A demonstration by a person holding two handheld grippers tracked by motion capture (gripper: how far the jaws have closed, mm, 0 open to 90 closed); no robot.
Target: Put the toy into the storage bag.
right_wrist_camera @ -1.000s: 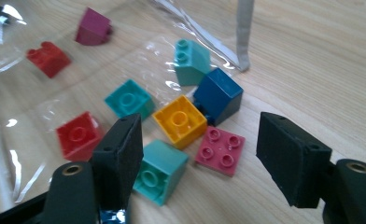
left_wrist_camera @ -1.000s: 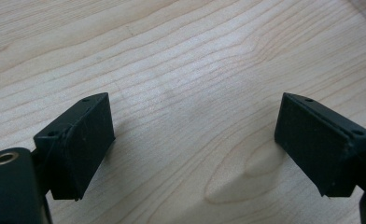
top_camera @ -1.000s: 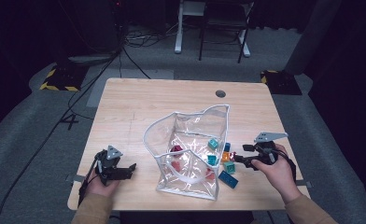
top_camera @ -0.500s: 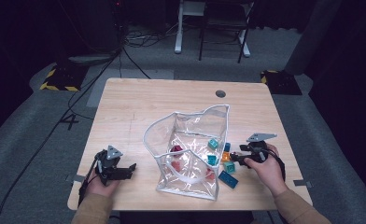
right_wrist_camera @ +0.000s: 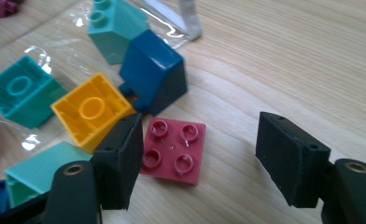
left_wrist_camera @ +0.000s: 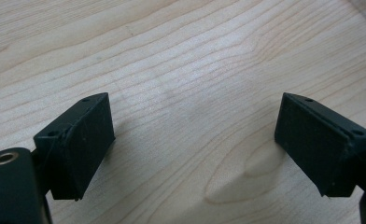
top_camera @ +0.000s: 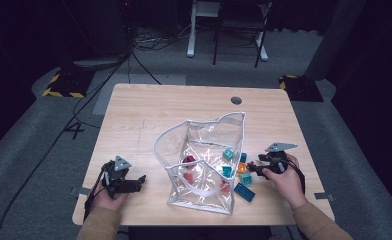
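A clear plastic bag (top_camera: pixel 204 150) stands open in the middle of the table, with red bricks (top_camera: pixel 188 161) inside it. Loose bricks lie by its right side. My right gripper (top_camera: pixel 252 166) (right_wrist_camera: pixel 200 154) is open and low over a pink four-stud brick (right_wrist_camera: pixel 174 151), which lies between the jaws, close to the left one. Just beyond it are a yellow brick (right_wrist_camera: pixel 90 109), a dark blue brick (right_wrist_camera: pixel 155 70) and teal bricks (right_wrist_camera: pixel 20 95). My left gripper (top_camera: pixel 140 181) (left_wrist_camera: pixel 195 144) rests open near the front left, with bare wood between its jaws.
The wooden table (top_camera: pixel 149 120) has a round cable hole (top_camera: pixel 236 100) at the back right. A long blue brick (top_camera: pixel 244 192) lies near the front edge beside the bag. A strip of the bag's grey rim (right_wrist_camera: pixel 190 18) lies beyond the bricks.
My right gripper has moved a little left and down toward the loose bricks beside the bag. The left gripper has stayed where it was.
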